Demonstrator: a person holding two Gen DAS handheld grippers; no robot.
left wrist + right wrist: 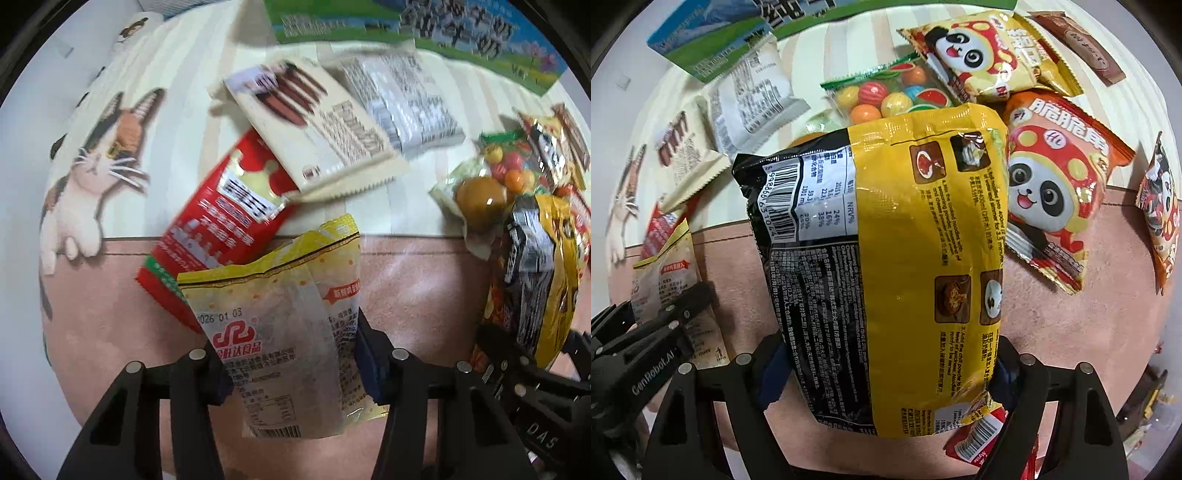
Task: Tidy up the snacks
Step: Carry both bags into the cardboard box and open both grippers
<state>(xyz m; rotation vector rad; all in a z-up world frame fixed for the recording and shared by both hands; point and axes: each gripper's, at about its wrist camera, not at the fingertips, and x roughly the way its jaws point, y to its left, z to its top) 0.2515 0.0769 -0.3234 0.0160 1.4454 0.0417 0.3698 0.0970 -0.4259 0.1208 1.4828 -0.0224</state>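
My left gripper (291,365) is shut on a pale yellow snack pouch (280,325) and holds it above the pink mat; the pouch also shows in the right wrist view (665,280). My right gripper (890,373) is shut on a large yellow and black noodle packet (886,266), held up in front of the camera; the packet also shows in the left wrist view (535,280). Behind the pouch lie a red packet (221,229), a cream biscuit packet (314,122) and a white packet (402,99).
A cat-print mat (96,158) covers the table. A green and blue carton (424,26) lies at the back. A bag of coloured gumballs (886,92), several panda snack packets (1060,184) and a brown bar (1078,44) lie at the right. A red packet (979,435) lies under the right gripper.
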